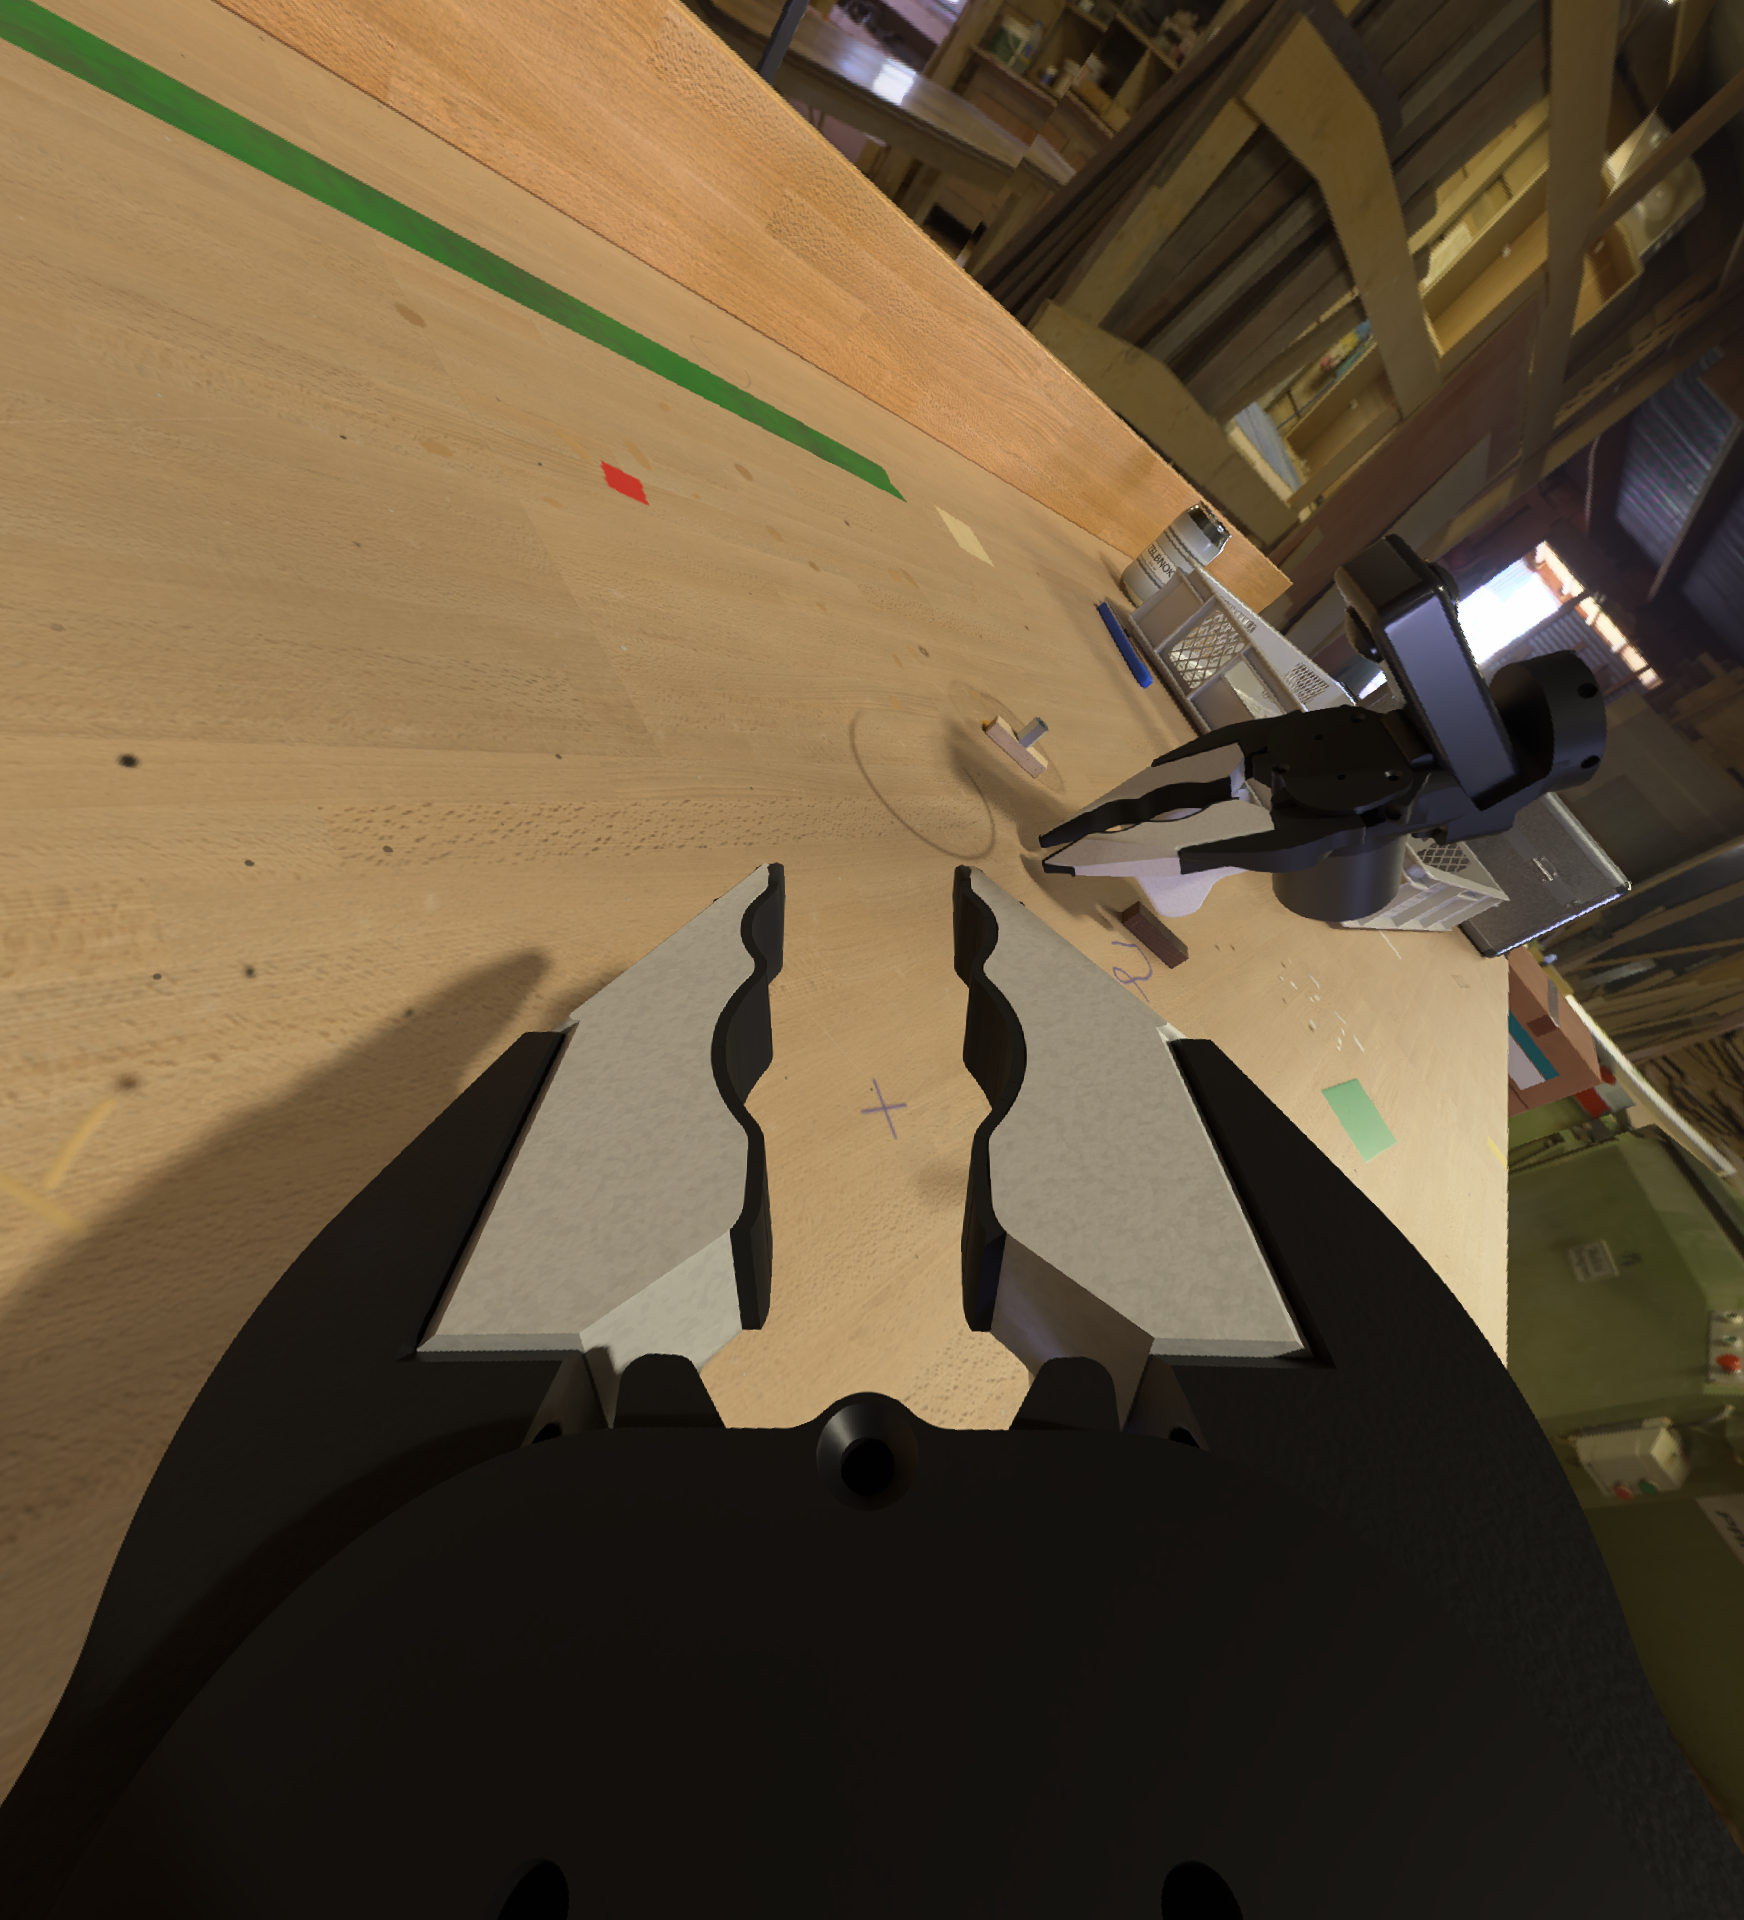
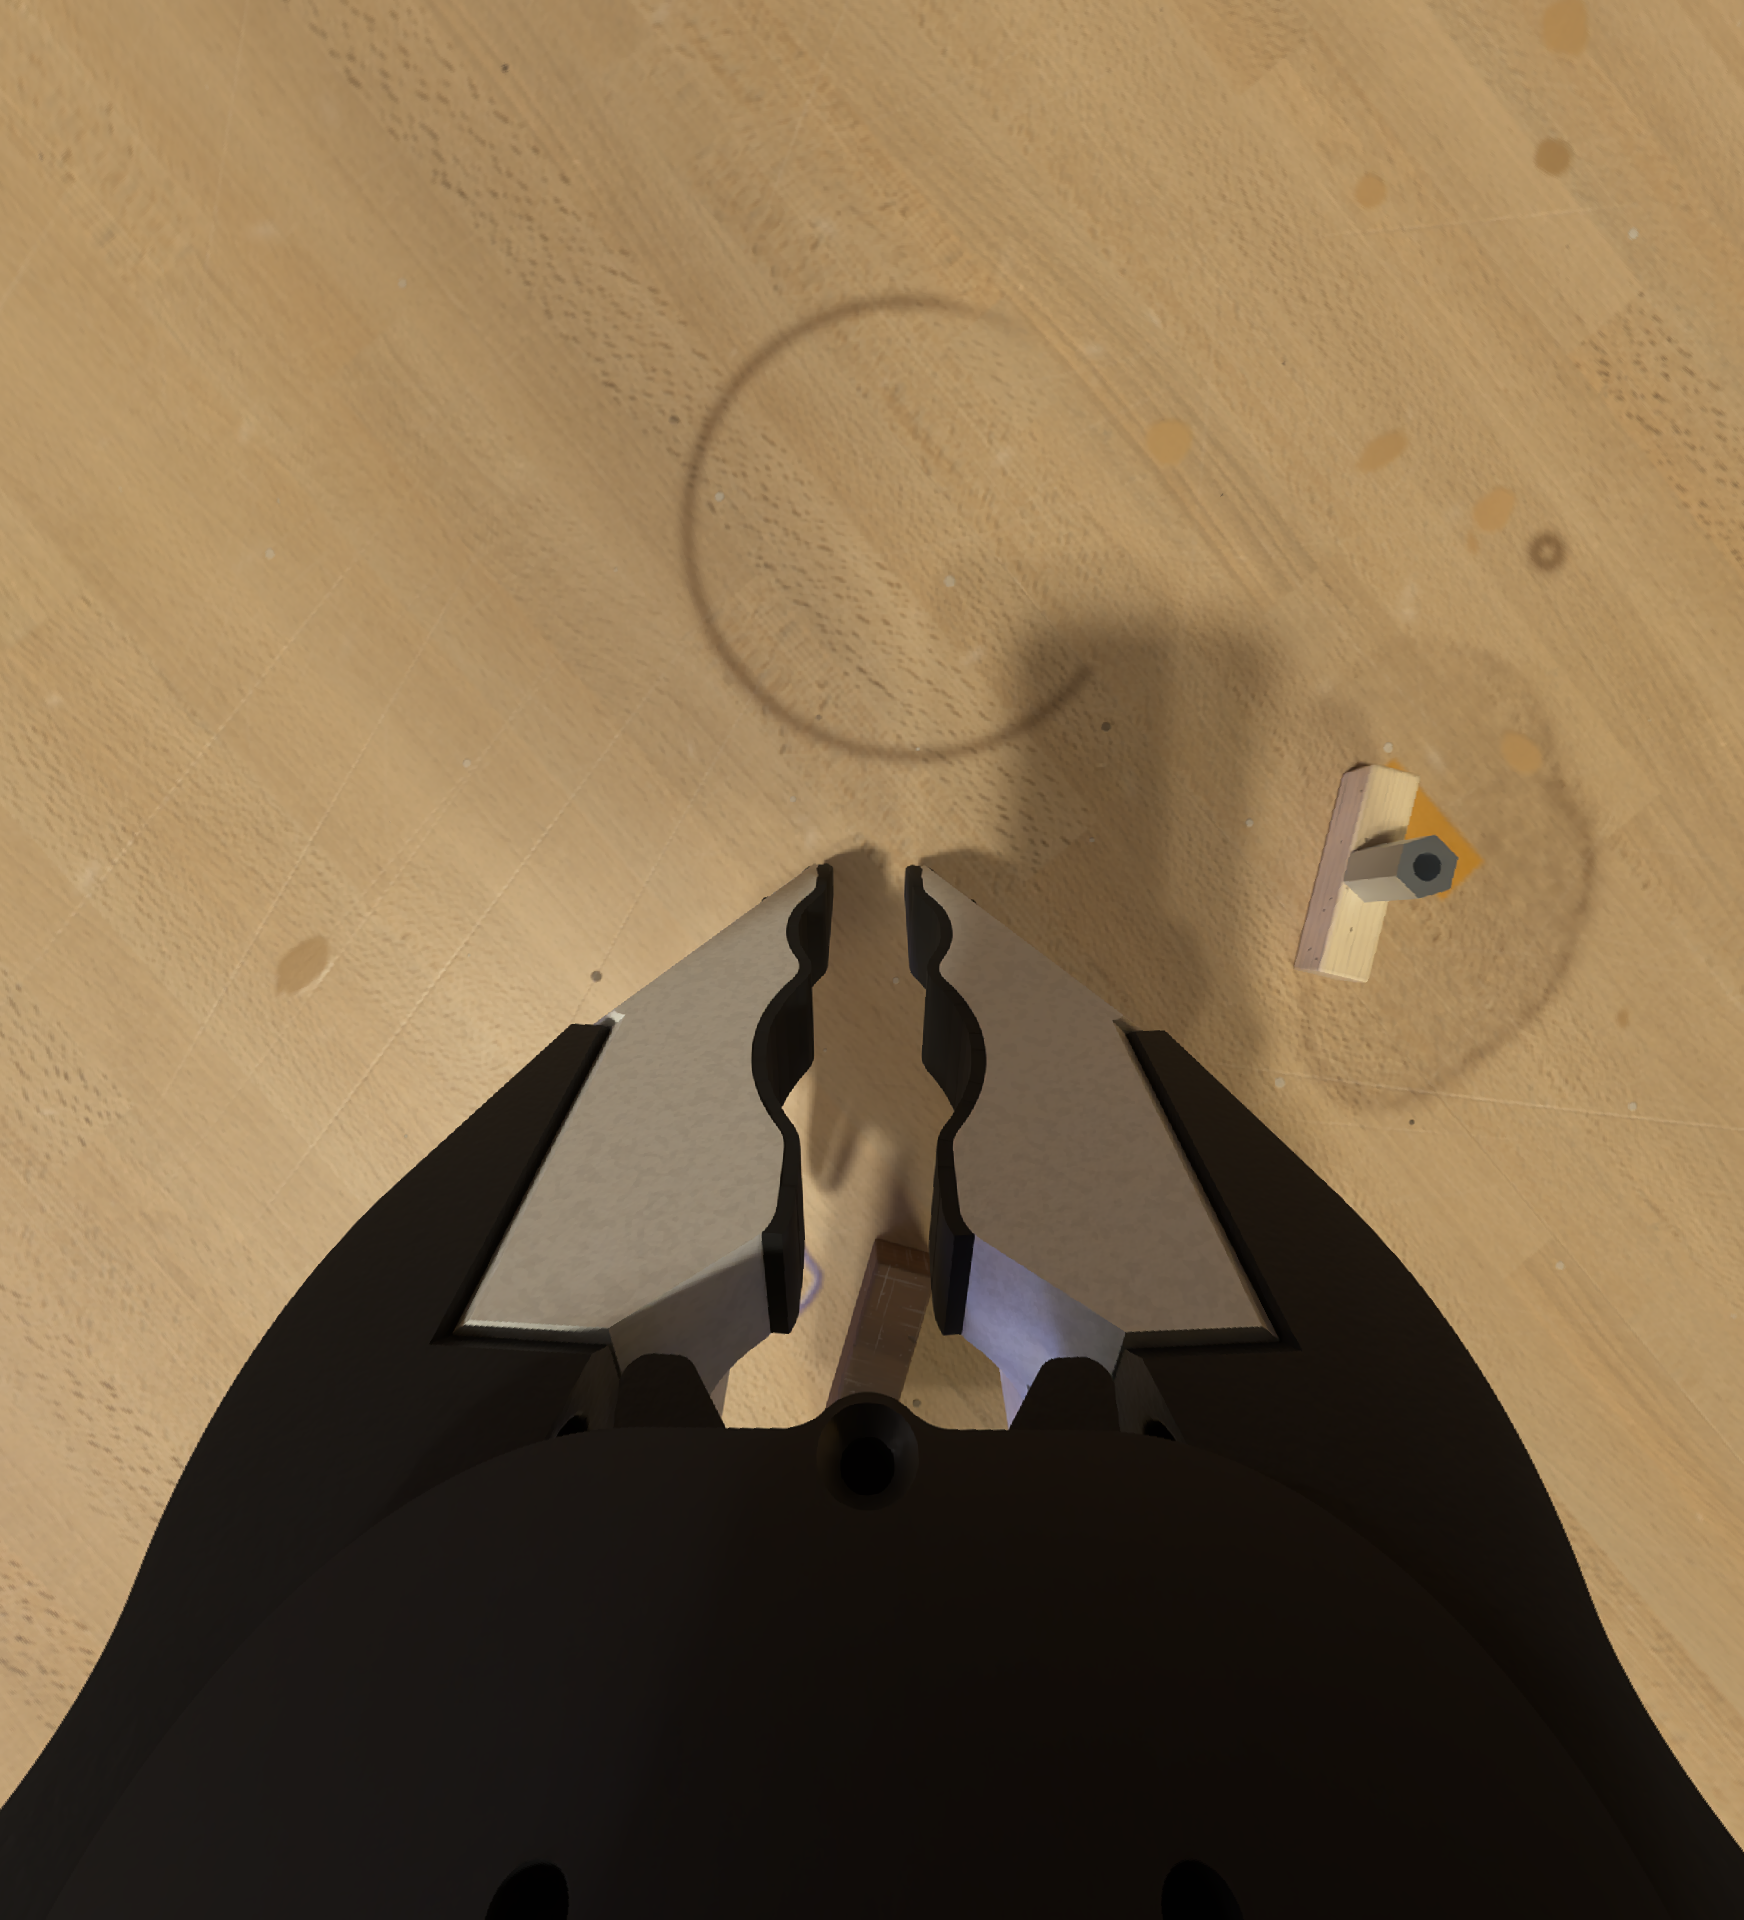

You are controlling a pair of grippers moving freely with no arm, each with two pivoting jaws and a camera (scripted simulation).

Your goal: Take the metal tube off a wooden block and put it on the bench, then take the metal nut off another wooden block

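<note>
A light wooden block (image 2: 1344, 914) lies on the bench (image 2: 432, 727) with a grey metal tube (image 2: 1408, 869) standing on it, to the right of and beyond my right gripper (image 2: 868, 875). That gripper hovers over the bench, jaws narrowly apart and empty. A dark brown block (image 2: 889, 1314) shows under it between the finger bases. No nut shows. In the left wrist view the light block (image 1: 1013, 750) and tube (image 1: 1032, 730) are far ahead, and the dark block (image 1: 1154, 935) lies below the right gripper (image 1: 1047, 852). My left gripper (image 1: 868, 878) is wide open and empty, low over the bench (image 1: 328, 727).
White crates (image 1: 1211, 644), a can (image 1: 1174, 551) and a blue pen (image 1: 1122, 644) line the bench's far right side. A black cylinder (image 1: 1341, 883) and a white object (image 1: 1174, 891) sit behind the right gripper. The bench edge (image 1: 1507, 1091) runs at right.
</note>
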